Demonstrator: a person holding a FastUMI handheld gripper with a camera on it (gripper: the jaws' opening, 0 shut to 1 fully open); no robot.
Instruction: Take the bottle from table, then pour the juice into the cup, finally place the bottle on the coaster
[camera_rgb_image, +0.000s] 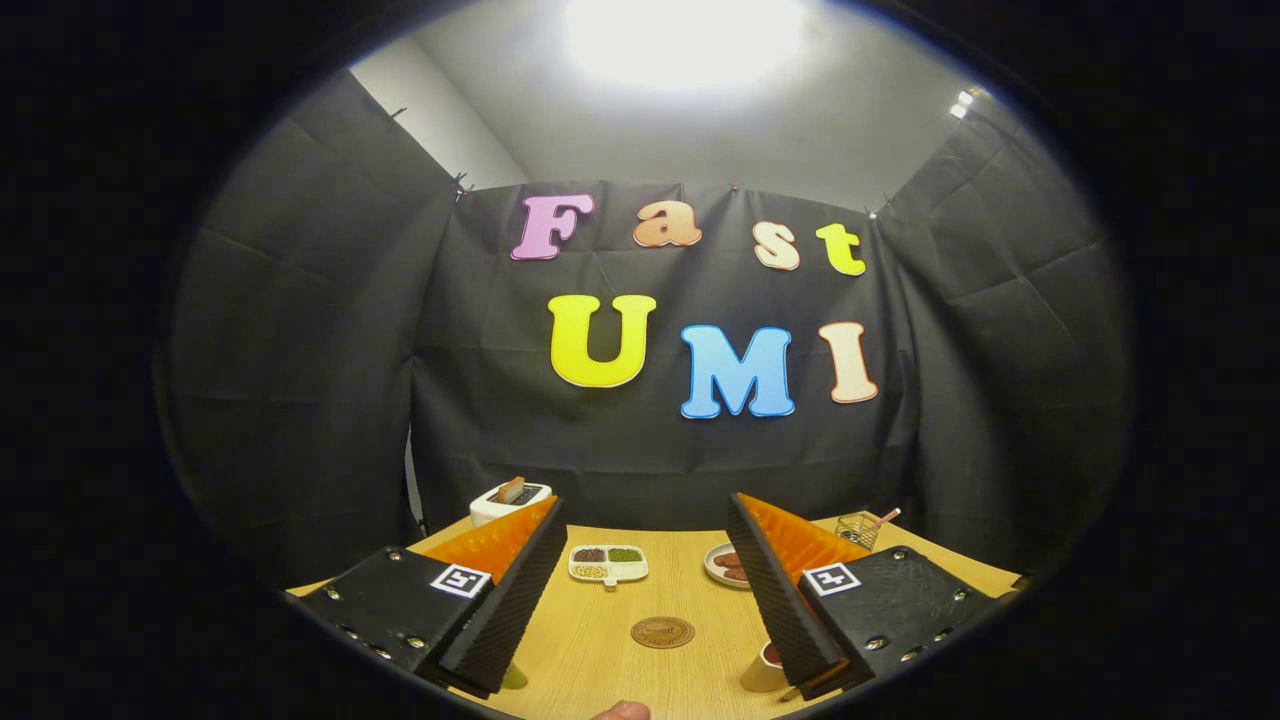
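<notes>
My gripper is open, its two fingers spread wide above the wooden table with nothing between them. A round brown coaster lies flat on the table in the gap between the fingers. A light cup with a dark red inside stands by the right finger, partly hidden behind it. A small green thing peeks out from under the left finger; I cannot tell what it is. A pinkish rounded tip shows at the table's near edge, too cut off to identify.
Beyond the coaster lie a white divided dish of beans and a plate with brown pieces. A white toaster stands at the back left, a small wire basket at the back right. Black cloth walls close the booth.
</notes>
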